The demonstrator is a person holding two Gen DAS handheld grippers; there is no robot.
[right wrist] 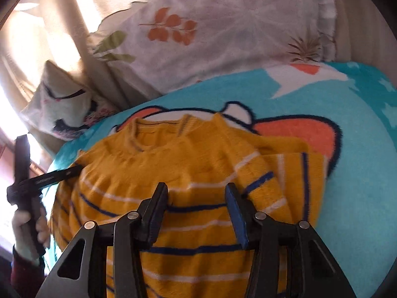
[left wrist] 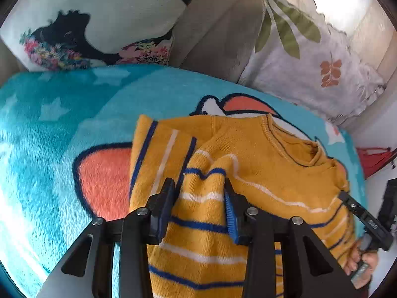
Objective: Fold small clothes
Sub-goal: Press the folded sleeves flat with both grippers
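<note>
Fig: yellow striped knit sweater [left wrist: 260, 164] on blue blanket [left wrist: 62, 134]; soft, light, limp. Left gripper [left wrist: 199, 186] pinches bunched near hem; right gripper [right wrist: 196, 193] part-open, empty; grab hem corners

surface: plush turquoise blanket [left wrist: 62, 129] with pale stars and an orange, dark-outlined cartoon figure – spread under everything | on it: mustard sweater [right wrist: 198, 164] with blue and white stripes, lying flat, neckline at the far end, directly beneath and ahead of the right hand-held gripper [right wrist: 197, 193] | past the blanket's far edge: leaf-print pillow [right wrist: 223, 32] and floral cushion [left wrist: 94, 24] – propped up
</note>
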